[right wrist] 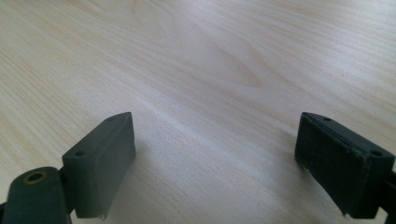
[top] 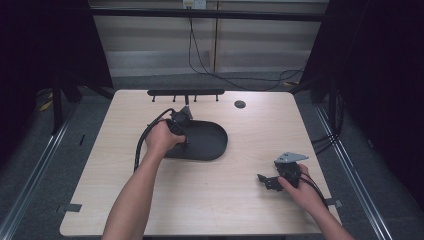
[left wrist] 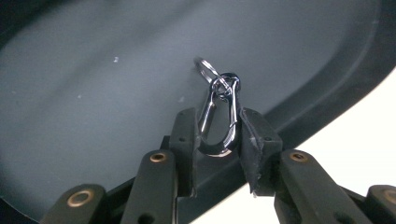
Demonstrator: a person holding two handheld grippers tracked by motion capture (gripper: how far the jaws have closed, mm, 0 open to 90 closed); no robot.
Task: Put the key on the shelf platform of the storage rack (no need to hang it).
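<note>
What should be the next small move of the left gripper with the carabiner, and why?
Probably lower a little more, then open. The left gripper is shut on the carabiner, which hangs over the dark tray with its key ring at or near the tray's floor.

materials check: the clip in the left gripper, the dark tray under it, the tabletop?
Carabiner clip: looks like polished metal, with mirror-bright highlights, as on its split ring.
Tray: probably matte dark plastic or coated metal; soft, even sheen, moulded raised rim.
Table: pale wood-grain surface, likely laminate; the grain lines look smooth and flat.
</note>
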